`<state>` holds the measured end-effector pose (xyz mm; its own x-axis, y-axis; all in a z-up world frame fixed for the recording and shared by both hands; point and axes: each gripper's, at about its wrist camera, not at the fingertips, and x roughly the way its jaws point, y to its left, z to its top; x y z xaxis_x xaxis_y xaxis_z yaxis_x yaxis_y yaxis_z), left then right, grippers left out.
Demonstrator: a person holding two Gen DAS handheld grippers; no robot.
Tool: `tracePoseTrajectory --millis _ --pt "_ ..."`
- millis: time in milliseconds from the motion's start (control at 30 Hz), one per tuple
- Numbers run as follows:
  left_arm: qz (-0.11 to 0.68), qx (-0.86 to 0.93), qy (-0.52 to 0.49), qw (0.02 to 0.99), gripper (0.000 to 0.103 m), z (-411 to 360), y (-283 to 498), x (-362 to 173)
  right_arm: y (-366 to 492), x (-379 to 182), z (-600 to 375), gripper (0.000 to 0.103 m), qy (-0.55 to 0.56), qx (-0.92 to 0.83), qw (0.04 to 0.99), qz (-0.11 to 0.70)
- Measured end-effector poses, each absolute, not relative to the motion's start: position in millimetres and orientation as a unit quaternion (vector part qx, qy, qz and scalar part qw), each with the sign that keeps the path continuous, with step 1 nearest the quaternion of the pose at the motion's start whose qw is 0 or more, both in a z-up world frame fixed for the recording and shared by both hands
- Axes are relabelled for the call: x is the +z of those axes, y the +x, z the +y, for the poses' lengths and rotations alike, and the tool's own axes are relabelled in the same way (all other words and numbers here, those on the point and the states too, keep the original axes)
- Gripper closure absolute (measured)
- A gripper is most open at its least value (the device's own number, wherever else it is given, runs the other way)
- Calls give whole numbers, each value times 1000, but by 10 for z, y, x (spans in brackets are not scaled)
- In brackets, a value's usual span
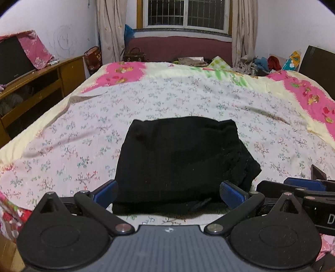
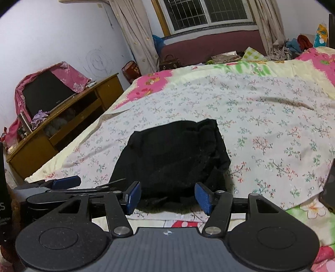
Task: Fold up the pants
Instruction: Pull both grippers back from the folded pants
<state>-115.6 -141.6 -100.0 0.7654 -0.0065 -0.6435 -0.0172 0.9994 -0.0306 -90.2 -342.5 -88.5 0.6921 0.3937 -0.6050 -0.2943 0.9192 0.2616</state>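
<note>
The black pants point(image 1: 178, 159) lie folded into a thick rectangle on the floral bedsheet point(image 1: 73, 146), near the bed's front edge. My left gripper point(image 1: 169, 193) is open wide, its blue pads point(image 1: 105, 193) level with the bundle's near corners and not pressing the cloth. In the right wrist view the pants point(image 2: 173, 161) fill the middle. My right gripper point(image 2: 168, 197) is open too, its blue pads point(image 2: 204, 197) on either side of the near right part of the bundle, clear of the fabric. The two grippers sit side by side, the right gripper point(image 1: 303, 186) just right of the left gripper point(image 2: 62, 184).
A wooden cabinet point(image 1: 41, 83) with a dark screen under pink cloth stands left of the bed. Bags, clothes and curtains crowd the far side below the window point(image 1: 186, 14). A dark phone-like slab point(image 2: 329, 188) lies at the bed's right edge.
</note>
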Motion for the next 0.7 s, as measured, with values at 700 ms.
tracePoseTrajectory --millis 700 --pt "360 7 -22 933 0 -1358 -1177 -1135 -934 -961 -3377 54 69 181 910 367"
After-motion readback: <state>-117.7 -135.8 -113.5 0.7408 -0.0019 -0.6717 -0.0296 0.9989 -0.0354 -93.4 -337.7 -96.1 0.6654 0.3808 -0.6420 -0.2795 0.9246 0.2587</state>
